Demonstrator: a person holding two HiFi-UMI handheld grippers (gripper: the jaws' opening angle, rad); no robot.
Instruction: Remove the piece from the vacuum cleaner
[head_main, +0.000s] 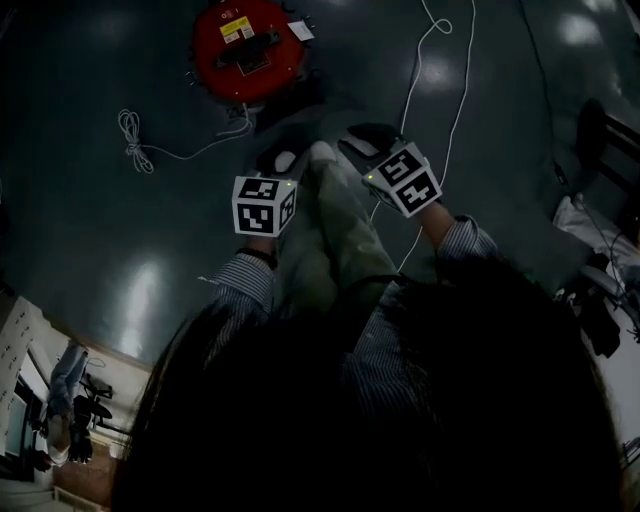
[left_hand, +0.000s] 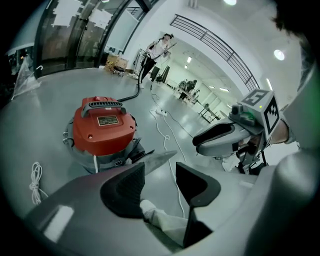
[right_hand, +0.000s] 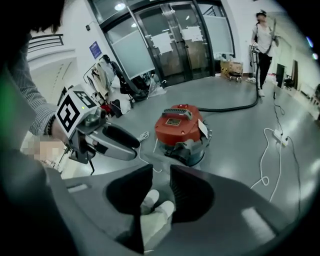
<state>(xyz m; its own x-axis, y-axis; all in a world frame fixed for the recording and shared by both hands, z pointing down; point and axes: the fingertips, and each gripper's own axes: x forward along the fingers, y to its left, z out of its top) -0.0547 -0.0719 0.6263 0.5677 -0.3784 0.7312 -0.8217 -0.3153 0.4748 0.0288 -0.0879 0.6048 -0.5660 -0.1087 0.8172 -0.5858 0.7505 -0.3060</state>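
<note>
Left gripper (left_hand: 160, 184) held low, jaws released and apart, clamping nothing; a pale shoe (left_hand: 157, 215) shows through the gap. Right gripper (right_hand: 161, 186) likewise unclenched, gripping nothing, pale shoes below it. Red vacuum cleaner (head_main: 247, 45) stands on the grey floor (head_main: 100, 220) ahead, well apart from both grippers. Black hose (right_hand: 235, 107) leads off from it; white cord (head_main: 440, 70) trails nearby.

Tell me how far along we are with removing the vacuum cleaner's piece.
Done: nothing visible; the round red vacuum cleaner sits on the grey floor, a black hose trailing off behind it. In hand: nothing; the left hand-held gripper and right hand-held gripper are open, empty, short of it. Left: the whole approach, grip and removal.
</note>
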